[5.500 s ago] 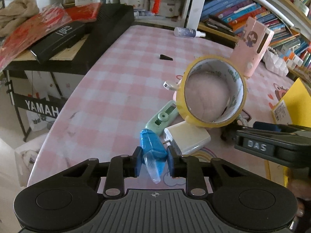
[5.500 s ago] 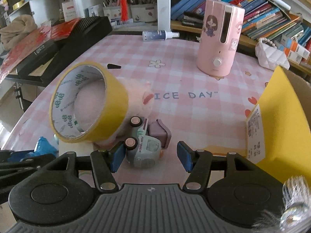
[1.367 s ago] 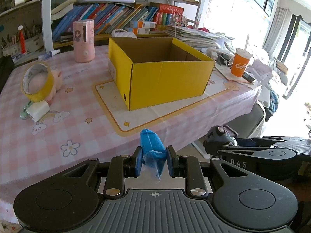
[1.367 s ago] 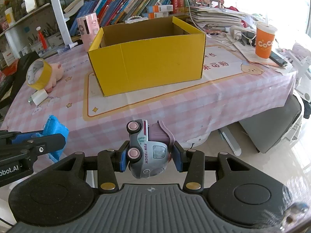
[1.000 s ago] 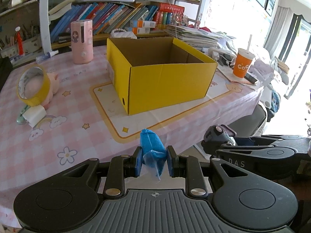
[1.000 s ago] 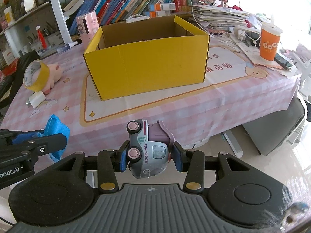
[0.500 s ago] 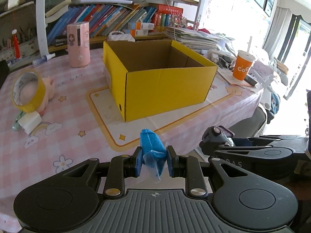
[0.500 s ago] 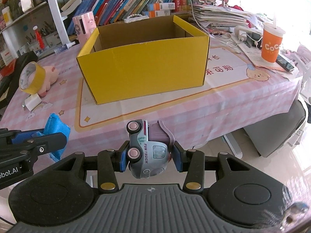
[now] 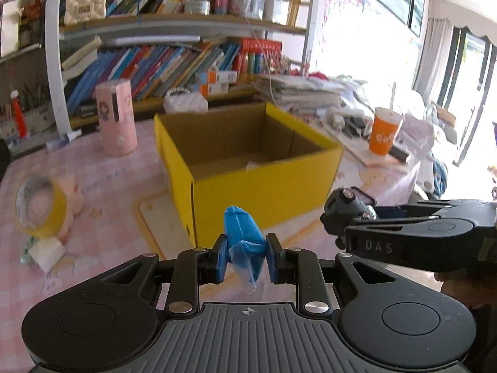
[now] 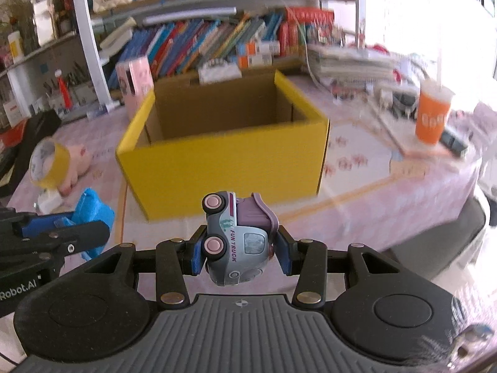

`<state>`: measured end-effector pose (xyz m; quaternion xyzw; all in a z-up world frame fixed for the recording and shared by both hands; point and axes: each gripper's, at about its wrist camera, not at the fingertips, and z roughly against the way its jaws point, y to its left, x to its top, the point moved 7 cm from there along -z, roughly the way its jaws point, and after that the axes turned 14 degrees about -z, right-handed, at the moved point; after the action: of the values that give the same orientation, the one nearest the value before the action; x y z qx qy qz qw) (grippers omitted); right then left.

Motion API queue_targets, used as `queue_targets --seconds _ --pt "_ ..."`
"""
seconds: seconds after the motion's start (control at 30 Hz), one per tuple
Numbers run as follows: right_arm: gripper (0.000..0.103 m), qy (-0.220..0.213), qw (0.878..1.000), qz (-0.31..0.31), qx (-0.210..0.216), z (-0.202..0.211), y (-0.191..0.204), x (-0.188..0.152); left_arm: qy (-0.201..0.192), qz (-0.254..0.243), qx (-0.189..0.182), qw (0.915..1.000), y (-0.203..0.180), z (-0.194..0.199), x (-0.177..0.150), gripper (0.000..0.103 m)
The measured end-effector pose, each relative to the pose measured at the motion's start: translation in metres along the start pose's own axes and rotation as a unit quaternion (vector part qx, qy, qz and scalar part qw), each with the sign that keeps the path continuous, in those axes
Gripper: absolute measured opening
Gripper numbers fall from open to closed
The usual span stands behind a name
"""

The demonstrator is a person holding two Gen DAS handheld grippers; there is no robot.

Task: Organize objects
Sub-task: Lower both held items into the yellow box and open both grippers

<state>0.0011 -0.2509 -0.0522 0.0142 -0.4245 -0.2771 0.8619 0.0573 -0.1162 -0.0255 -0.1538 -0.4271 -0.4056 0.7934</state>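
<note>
Blue crinkly plastic-wrapped packet (image 9: pixel 244 238) is pinched in the left hand-held gripper (image 9: pixel 245 258); looks light and squishy. Right hand-held gripper (image 10: pixel 239 256) clamps the grey-and-purple toy truck (image 10: pixel 237 242) by its hard sides, both short of the open yellow cardboard box (image 10: pixel 217 161) on the worktop (image 10: pixel 366 171).

Box floor: the near wall of the yellow box (image 10: pixel 217 168) hides most of it.
Orange cup (image 10: pixel 433 118): lettering smeared by blur, unreadable.
Books (image 9: pixel 174 68): spines too blurred to read.
Pink plush (image 9: pixel 73 192): mostly behind the tape roll (image 9: pixel 40 211).
</note>
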Motion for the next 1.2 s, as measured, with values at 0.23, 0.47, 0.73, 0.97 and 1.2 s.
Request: queue_targets --seconds 0.23,0.47,0.73,0.97,1.2 --pt "0.042 -0.061 0.997 0.036 0.016 -0.013 0.004 0.066 -0.037 0.003 0.021 0.9991 0.011 -0.021 0.041 0.024" --pt "0.042 -0.057 0.996 0.057 0.032 -0.055 0.000 0.110 -0.036 -0.003 0.043 0.9984 0.014 -0.056 0.067 0.024" --pt "0.042 -0.017 0.995 0.083 0.059 -0.106 0.004 0.133 0.001 -0.012 0.057 0.9983 0.015 -0.099 0.076 0.024" --pt "0.042 0.035 0.988 0.120 0.087 -0.151 0.019 0.145 0.036 -0.021 0.070 0.9967 0.020 -0.134 0.083 0.024" --pt "0.042 0.094 0.973 0.193 0.090 -0.192 0.041 0.143 0.085 -0.034 0.060 0.9940 0.022 -0.165 0.079 0.024"
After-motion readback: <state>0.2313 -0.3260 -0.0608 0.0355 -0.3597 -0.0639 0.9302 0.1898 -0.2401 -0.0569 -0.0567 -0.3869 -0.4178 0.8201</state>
